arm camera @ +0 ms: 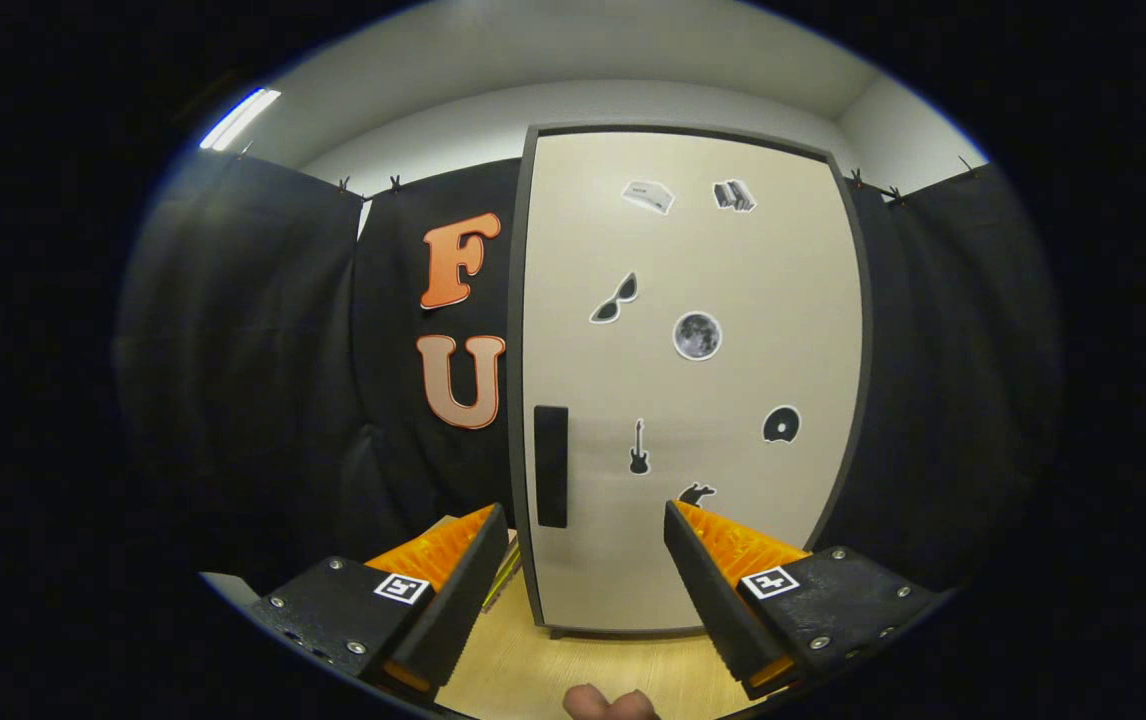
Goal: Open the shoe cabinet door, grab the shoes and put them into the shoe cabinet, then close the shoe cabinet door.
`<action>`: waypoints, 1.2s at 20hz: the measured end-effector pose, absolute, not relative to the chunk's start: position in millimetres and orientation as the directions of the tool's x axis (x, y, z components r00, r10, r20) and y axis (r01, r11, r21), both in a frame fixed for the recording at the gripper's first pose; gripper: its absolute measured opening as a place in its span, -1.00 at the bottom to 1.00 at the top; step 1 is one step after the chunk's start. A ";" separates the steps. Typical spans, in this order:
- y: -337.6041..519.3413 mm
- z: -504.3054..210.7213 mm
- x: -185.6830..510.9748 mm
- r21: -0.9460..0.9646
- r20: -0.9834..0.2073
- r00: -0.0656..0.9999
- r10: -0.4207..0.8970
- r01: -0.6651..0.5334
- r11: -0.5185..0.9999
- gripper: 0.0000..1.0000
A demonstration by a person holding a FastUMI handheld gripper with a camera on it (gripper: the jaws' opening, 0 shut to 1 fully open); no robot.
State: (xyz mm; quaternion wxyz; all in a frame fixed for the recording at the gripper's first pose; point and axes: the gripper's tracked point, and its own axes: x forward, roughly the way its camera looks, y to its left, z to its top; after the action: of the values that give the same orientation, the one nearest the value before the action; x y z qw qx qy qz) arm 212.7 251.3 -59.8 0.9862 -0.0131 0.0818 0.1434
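The shoe cabinet (pixel 693 380) stands upright ahead of me, its pale door shut inside a dark frame and dotted with several small stickers. A dark vertical handle (pixel 551 466) sits near the door's left edge, low down. My gripper (pixel 585 525) is open, fingers spread wide with nothing between them. The handle lies beyond the fingers, closer to the left fingertip (pixel 493 525) than to the right one. Part of something pale and yellowish (pixel 505 572) peeks out behind the left finger, beside the cabinet's left side; I cannot tell what it is.
A light wooden surface (pixel 573 665) runs from under the fingers to the cabinet's foot. Black cloth hangs on both sides of the cabinet. A fingertip of the person's hand (pixel 611 703) shows below, between the fingers.
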 end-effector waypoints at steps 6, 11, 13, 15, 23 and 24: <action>189.4 -27.1 155.9 -0.005 -0.101 0.961 0.258 -0.260 0.966 0.95; 124.3 -9.4 117.6 -0.022 -0.077 0.972 0.223 -0.225 0.974 0.95; 101.2 -6.9 103.8 -0.015 -0.070 0.974 0.215 -0.216 0.976 0.95; 85.8 -5.9 90.5 0.009 -0.068 0.973 0.223 -0.223 0.975 0.95; 59.6 4.4 71.9 0.028 -0.040 0.979 0.202 -0.201 0.979 0.94; 59.6 5.0 71.4 0.030 -0.040 0.979 0.198 -0.197 0.980 0.94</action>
State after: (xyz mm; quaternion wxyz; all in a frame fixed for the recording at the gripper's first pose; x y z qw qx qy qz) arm 71.4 59.6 5.0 0.9947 0.0131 0.0214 0.0995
